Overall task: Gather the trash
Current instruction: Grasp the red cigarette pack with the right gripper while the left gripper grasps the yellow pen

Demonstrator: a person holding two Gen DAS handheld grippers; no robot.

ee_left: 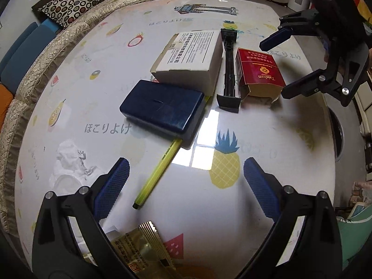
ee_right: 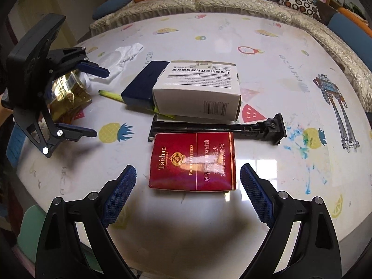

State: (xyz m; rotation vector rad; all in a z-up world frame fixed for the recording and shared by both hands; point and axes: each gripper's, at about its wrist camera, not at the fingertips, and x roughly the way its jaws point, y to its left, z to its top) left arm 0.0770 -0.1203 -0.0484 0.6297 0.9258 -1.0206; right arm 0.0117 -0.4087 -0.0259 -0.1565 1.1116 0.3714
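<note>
Trash lies on a fruit-print table (ee_left: 267,139): a gold foil wrapper (ee_left: 139,248) (ee_right: 67,95), crumpled white paper (ee_left: 69,162) (ee_right: 127,53), and a red Taishan cigarette pack (ee_left: 258,74) (ee_right: 193,160). My left gripper (ee_left: 186,186) (ee_right: 100,102) is open above the table, with the gold wrapper just below and behind its fingers and the paper beside its left finger. My right gripper (ee_right: 188,169) (ee_left: 274,69) is open, its fingers flanking the near end of the red pack without touching it.
A white printed box (ee_left: 188,58) (ee_right: 197,88), a dark blue case (ee_left: 162,109) (ee_right: 144,83), a yellow pen (ee_left: 155,176) (ee_right: 109,94) and a long black plastic tool (ee_left: 229,69) (ee_right: 216,127) lie mid-table. A quilted sofa (ee_left: 46,65) with cushions borders the far side.
</note>
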